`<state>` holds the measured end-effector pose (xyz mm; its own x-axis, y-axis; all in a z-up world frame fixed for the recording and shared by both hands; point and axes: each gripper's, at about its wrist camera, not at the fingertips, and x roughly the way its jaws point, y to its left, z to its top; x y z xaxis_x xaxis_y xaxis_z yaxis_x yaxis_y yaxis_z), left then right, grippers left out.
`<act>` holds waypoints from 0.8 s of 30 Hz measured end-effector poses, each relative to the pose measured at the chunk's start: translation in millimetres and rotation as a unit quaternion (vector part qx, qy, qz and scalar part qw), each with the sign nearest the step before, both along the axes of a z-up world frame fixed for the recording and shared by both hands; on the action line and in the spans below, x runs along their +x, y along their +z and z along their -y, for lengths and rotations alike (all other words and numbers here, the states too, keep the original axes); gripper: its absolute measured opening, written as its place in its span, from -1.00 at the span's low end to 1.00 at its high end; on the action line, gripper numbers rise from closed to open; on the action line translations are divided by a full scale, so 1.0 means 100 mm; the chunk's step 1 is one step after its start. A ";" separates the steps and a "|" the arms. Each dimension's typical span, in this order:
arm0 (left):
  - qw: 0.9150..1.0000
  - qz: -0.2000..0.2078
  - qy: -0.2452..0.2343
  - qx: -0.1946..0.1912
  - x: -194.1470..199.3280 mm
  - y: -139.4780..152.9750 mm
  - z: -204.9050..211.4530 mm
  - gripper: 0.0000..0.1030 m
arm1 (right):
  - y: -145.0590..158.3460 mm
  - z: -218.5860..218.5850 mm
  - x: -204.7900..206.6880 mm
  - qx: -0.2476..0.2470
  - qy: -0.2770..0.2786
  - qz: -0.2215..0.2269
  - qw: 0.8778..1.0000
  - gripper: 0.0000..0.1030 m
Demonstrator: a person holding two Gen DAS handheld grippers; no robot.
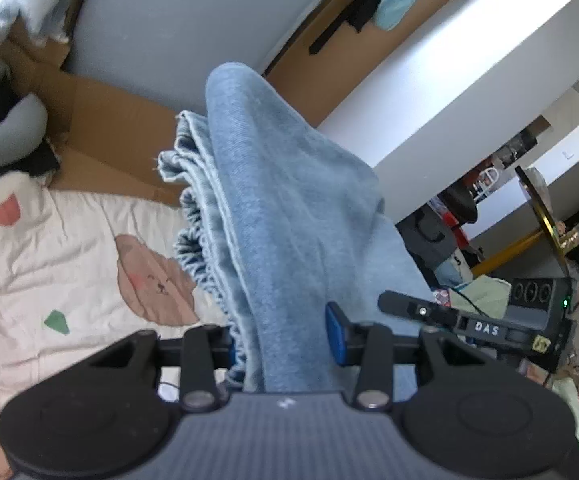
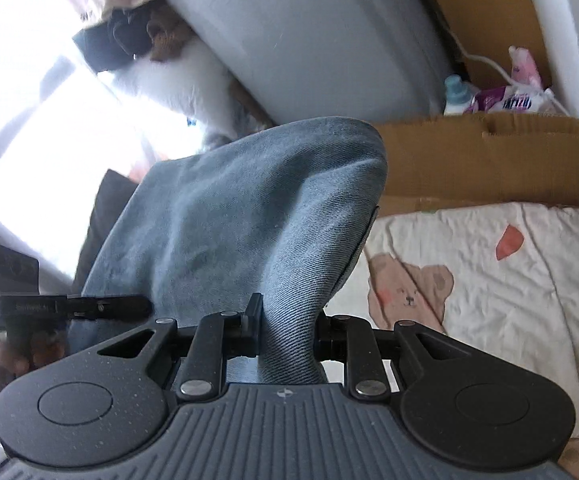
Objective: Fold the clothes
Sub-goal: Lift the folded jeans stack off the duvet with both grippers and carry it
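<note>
In the left wrist view, the left tool [image 1: 285, 344] is clamped on a thick bunch of blue jeans [image 1: 289, 200], the cloth filling the gap between its blue pads. The gathered elastic waistband [image 1: 201, 264] runs along the left edge of the bunch, and a frayed hem [image 1: 169, 160] shows further up. In the right wrist view, the right tool [image 2: 287, 332] is clamped on a narrower pinch of the same jeans [image 2: 249, 208], which rise ahead of it in a rounded hump.

The jeans hang in the air between the two tools, above the bed [image 1: 49, 240], whose sheet is printed with bears; they do not appear to rest on it where visible. Beyond the bed stands flattened cardboard [image 1: 109, 120] against a grey wall [image 1: 189, 20]. A bottle [image 2: 455, 96] and packets sit behind the cardboard in the right view.

The denim looks heavy for clothing and fairly stiff: it holds a hump rather than going limp, and several layers stack thickly. It is not fragile and its weave should grip well, though the weight could drag a shallow pinch loose. The firmest holds are likely the waistband and the hems, where the seams are thick; taking both corners of one end would let the legs hang straight for a fold.
</note>
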<state>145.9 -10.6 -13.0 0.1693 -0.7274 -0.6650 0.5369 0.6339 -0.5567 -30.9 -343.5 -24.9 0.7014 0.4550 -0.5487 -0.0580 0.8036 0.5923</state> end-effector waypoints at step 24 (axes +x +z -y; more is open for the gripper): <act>0.997 0.021 -0.045 -0.067 -0.31 0.57 1.35 -0.17 | 1.15 1.22 -0.44 -0.053 -0.059 0.046 0.996 -0.56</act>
